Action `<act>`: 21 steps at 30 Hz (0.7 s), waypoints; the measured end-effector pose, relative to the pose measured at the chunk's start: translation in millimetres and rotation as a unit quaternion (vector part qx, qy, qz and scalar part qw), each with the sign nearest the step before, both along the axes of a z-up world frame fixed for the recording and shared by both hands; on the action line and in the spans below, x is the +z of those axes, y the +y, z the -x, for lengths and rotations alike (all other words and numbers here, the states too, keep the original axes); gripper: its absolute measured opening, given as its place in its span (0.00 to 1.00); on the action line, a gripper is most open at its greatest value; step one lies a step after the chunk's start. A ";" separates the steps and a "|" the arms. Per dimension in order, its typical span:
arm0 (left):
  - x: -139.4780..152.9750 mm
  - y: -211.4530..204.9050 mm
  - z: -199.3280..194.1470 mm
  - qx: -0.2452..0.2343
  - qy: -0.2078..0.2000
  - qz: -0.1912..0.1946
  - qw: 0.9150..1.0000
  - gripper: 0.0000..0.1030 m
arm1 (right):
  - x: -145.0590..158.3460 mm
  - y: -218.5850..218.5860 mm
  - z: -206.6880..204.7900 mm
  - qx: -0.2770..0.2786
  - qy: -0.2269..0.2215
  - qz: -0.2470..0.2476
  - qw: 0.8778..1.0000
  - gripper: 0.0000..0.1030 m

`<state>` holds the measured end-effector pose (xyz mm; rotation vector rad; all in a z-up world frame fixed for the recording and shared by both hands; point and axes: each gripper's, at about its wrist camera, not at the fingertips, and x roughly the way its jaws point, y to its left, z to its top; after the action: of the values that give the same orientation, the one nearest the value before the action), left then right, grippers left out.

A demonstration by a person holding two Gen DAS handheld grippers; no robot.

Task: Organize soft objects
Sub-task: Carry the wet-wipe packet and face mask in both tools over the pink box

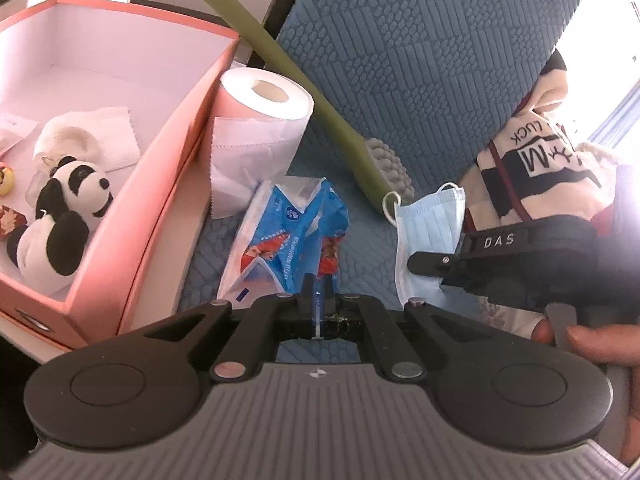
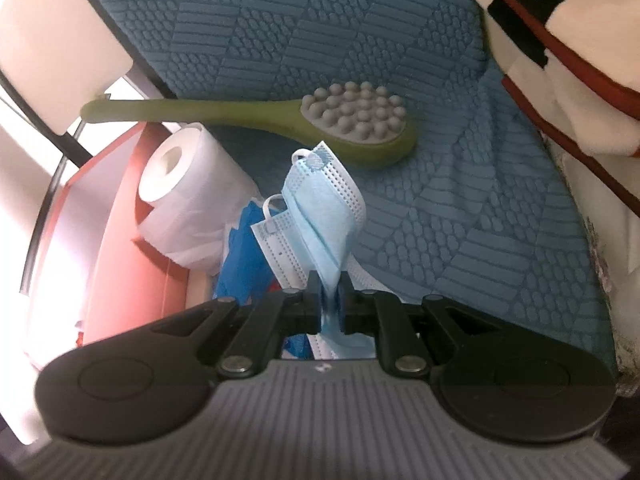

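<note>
A blue tissue pack [image 1: 288,232] lies crumpled on the blue patterned cushion seat [image 1: 360,264], beside the pink box [image 1: 168,152]. My left gripper [image 1: 318,296] is shut on the near edge of its wrapper. A pale blue face mask [image 2: 320,216] hangs folded from my right gripper [image 2: 330,300], whose jaws pinch its lower part. In the left wrist view the mask [image 1: 428,232] and the right gripper [image 1: 424,264] sit just right of the tissue pack. The tissue pack [image 2: 240,256] shows partly behind the mask.
The pink box holds a panda plush [image 1: 68,216], tissue paper and small items. A toilet roll [image 1: 260,120] stands against the box's outer wall. A green massage brush [image 2: 356,120] leans on the blue backrest [image 1: 420,60]. A printed cloth [image 1: 540,160] lies at the right. A hand [image 1: 592,344] holds the right gripper.
</note>
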<state>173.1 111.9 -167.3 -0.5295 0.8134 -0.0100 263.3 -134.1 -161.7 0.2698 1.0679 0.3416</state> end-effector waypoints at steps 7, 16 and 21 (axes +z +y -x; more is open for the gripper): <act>-16.6 -6.0 -15.1 -0.012 0.017 -0.008 1.000 0.34 | -11.9 -8.8 -3.9 -0.034 0.009 0.017 0.999 0.57; -33.9 -21.9 -30.1 -0.010 0.000 -0.100 0.995 0.65 | -25.2 -6.3 -16.8 -0.035 0.021 0.028 0.999 0.56; -56.5 -21.9 -42.6 -0.004 0.014 -0.129 0.992 0.65 | -40.1 -3.4 -22.9 -0.025 0.045 0.038 0.998 0.56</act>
<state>215.7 90.0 -223.8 -0.2826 0.8292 0.0944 286.1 -137.5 -201.8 0.2443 1.1577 0.2458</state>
